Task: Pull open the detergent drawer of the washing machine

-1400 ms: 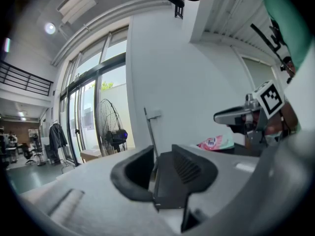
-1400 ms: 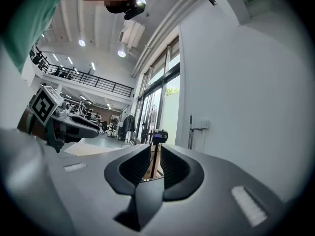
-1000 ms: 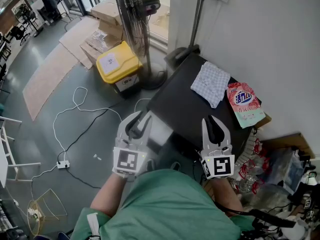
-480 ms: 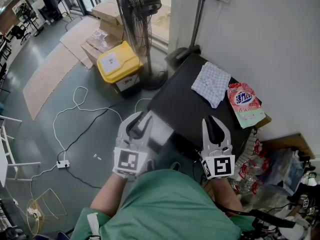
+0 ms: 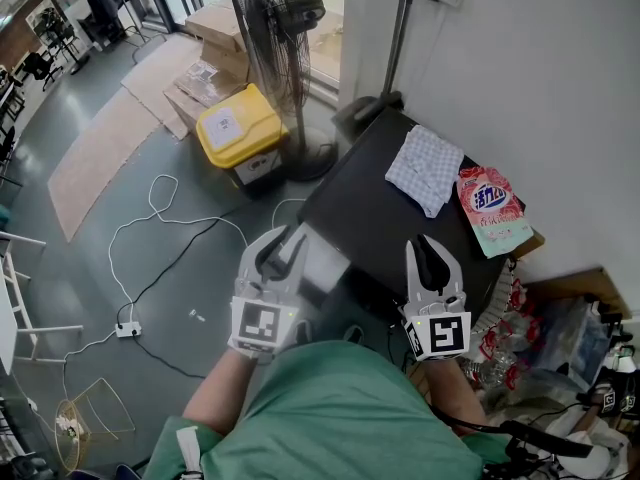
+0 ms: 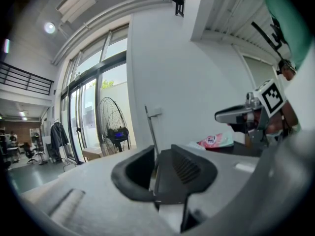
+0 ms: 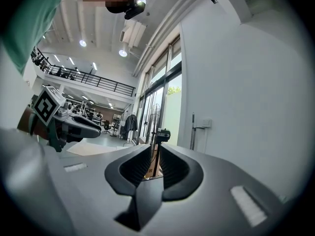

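Detergent drawer of the washing machine: it does not show as such. The pale grey panel at the near left corner of the black-topped washing machine, just beyond the left gripper, may be its place (a guess). That gripper's jaws are pressed together on nothing. The right gripper, over the top's near edge, has just been closing its jaws, and they meet, empty too. To do the step well, one gripper should first part its jaws, find the drawer's lip on the front face, pinch it squarely and draw straight back — level, no twisting. Farther on the top lie a checked white cloth and a pink detergent bag.
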Demonstrator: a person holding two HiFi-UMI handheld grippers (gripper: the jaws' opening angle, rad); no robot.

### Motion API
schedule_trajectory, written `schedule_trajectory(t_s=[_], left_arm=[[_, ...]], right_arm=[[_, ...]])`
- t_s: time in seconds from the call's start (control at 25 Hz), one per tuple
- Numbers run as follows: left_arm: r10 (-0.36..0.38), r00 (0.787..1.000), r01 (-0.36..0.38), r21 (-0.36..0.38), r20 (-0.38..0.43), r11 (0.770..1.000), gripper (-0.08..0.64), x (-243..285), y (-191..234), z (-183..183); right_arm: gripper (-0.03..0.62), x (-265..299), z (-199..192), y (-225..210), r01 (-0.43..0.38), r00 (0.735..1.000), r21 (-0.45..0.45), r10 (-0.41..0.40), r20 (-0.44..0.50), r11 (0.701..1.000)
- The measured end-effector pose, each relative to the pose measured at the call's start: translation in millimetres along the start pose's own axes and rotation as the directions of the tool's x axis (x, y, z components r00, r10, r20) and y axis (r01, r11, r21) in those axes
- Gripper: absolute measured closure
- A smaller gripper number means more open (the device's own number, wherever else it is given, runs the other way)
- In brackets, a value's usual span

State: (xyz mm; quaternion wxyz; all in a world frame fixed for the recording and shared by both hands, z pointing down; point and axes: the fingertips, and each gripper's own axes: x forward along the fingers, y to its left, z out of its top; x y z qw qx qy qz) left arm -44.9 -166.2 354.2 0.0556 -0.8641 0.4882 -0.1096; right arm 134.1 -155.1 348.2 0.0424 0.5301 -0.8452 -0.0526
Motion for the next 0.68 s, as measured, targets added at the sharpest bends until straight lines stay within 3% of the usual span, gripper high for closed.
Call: schedule_trajectory(t_s=[0.68], left_arm=[[-0.005,1.0,0.005,0.006,-0.029,1.0,0.462,-7.6,5.1,-6.1]], right_arm=[[0.539,0.0,2.5,6.9,0.0,1.0,0.003,0.0,-0.003,1.0]])
